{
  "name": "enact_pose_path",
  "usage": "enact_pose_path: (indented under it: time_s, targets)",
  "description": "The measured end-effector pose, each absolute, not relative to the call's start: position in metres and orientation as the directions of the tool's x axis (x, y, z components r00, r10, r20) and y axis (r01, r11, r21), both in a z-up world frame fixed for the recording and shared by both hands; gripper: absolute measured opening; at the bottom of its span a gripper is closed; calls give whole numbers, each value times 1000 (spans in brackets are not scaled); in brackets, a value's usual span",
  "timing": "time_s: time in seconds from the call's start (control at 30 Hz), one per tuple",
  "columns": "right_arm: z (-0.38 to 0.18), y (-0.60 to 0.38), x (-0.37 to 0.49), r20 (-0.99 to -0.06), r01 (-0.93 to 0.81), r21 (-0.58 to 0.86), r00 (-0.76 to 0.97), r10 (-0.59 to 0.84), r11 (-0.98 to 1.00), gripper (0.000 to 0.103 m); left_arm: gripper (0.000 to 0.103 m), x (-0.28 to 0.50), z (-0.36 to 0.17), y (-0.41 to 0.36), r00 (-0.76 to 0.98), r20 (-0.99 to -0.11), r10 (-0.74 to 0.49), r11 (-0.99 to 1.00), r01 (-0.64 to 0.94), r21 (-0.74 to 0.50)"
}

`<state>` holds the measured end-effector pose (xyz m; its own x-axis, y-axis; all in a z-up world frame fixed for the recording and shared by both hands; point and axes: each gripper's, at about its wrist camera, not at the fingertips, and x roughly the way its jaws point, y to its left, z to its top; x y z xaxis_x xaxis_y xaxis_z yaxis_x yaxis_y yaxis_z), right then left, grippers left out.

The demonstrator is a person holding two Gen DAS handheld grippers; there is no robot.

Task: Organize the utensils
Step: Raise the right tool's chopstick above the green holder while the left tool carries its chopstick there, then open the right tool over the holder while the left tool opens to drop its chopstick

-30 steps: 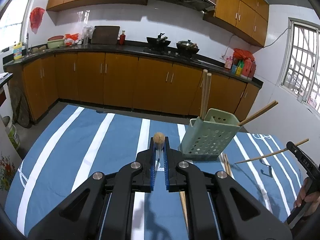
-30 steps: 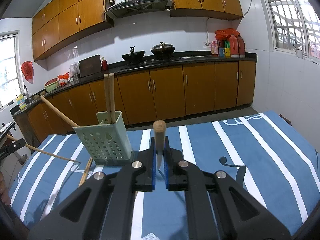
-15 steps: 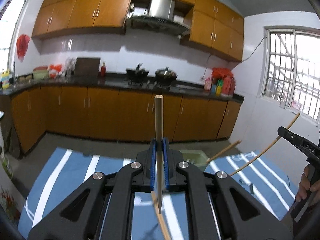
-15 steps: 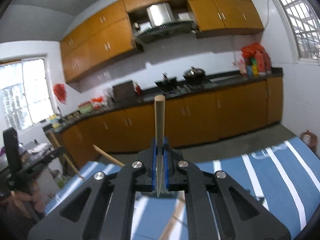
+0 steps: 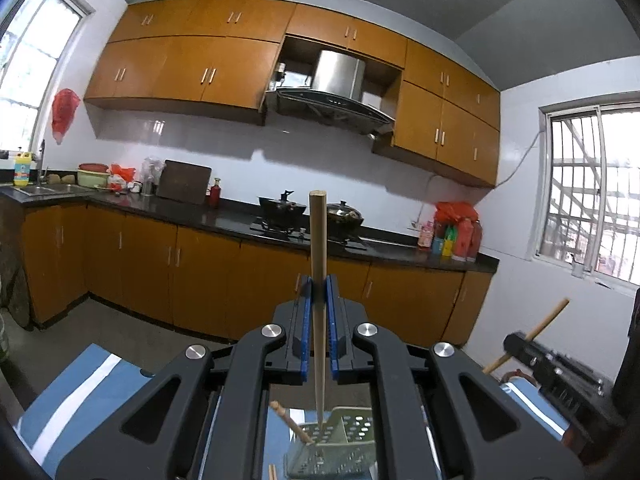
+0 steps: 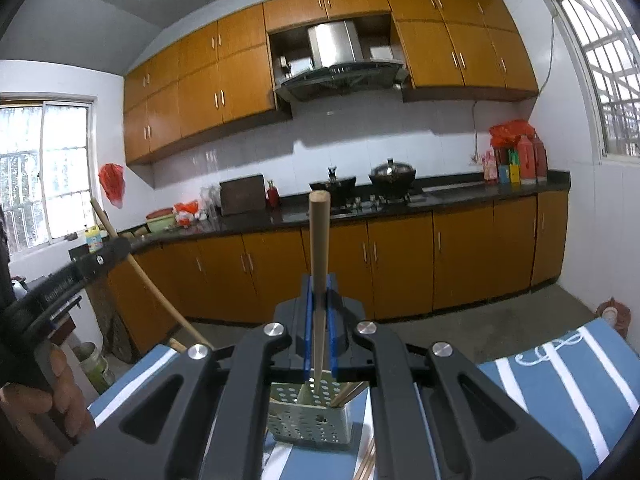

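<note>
My left gripper (image 5: 318, 292) is shut on a wooden chopstick (image 5: 318, 248) held upright, its thin tip pointing down over the green perforated utensil holder (image 5: 340, 448). My right gripper (image 6: 319, 292) is shut on another wooden chopstick (image 6: 319, 248), also upright, its tip inside or just above the same holder (image 6: 308, 420). The holder stands on the blue striped tablecloth (image 6: 560, 392) and has other chopsticks (image 6: 348, 394) in it. Each gripper shows in the other's view, the right one (image 5: 552, 364) at the right edge and the left one (image 6: 72, 276) at the left edge.
Loose chopsticks (image 6: 366, 464) lie on the cloth beside the holder. Another stick (image 5: 290, 420) leans at the holder's rim. Kitchen cabinets (image 5: 256, 280) and a counter with pots (image 6: 392, 172) run behind the table. A hand (image 6: 60, 392) holds the left gripper.
Both grippers have tilted upward and moved over the holder, so the chopsticks now stand upright with tips down at its opening. The table has dropped to the bottom of both views.
</note>
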<state>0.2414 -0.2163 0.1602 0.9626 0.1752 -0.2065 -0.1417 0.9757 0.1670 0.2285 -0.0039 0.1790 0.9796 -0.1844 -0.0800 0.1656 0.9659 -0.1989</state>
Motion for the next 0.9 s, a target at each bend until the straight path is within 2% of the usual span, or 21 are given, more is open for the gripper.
enact_pose_path:
  time_s: [0.13, 0.5, 0.73, 0.83, 0.9]
  targets:
    - [150, -215, 257, -241, -135, 180, 954, 176, 974, 8, 7, 241, 164, -11, 980, -85, -180, 967, 160, -196]
    - [138, -208, 264, -284, -144, 179, 940, 191, 973, 8, 8, 253, 135, -17, 961, -175, -215, 961, 176, -214]
    - [146, -206, 249, -256, -149, 188, 947, 195, 971, 17, 9, 244, 141, -9, 960, -176, -218, 959, 178, -219]
    - [152, -210, 237, -232, -149, 193, 954, 192, 970, 17, 21, 239, 148, -4, 964, -163, -208, 959, 169, -227]
    - [155, -215, 225, -216, -143, 202, 958, 187, 969, 17, 23, 235, 151, 3, 966, -155, -205, 957, 165, -238]
